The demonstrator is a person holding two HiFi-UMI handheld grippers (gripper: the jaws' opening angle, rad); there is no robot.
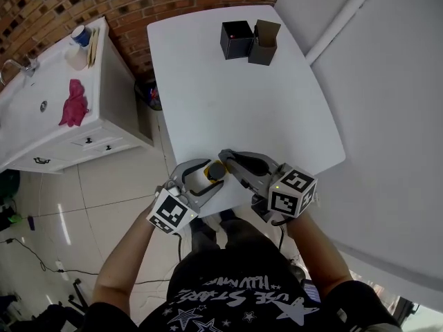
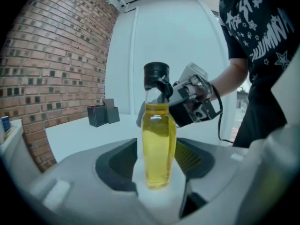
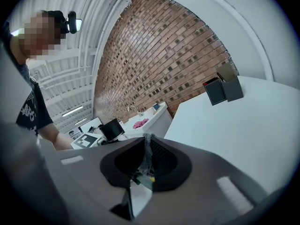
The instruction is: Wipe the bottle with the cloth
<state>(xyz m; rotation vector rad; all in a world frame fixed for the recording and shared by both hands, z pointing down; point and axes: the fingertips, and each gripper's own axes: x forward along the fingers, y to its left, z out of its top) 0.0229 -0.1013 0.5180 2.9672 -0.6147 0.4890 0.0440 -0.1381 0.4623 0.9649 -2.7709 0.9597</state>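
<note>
1. Left gripper (image 2: 157, 163) clamps the bottle (image 2: 158, 135) upright over the table's (image 1: 228, 95) near edge.
2. Right gripper (image 3: 145, 165), jaws together on a thin clear scrap (image 3: 147, 149), sits by the cap (image 2: 156, 74).
3. Cloth (image 1: 73, 104) lies well apart on the counter (image 1: 41, 126); wiping seems unstarted, so fetching it likely comes next.

White table (image 1: 235, 109) bears a black box (image 1: 237, 40) and open box (image 1: 264, 45) (side by side).

Boxes (image 1: 237, 39) far across white table (image 1: 228, 106)
</note>
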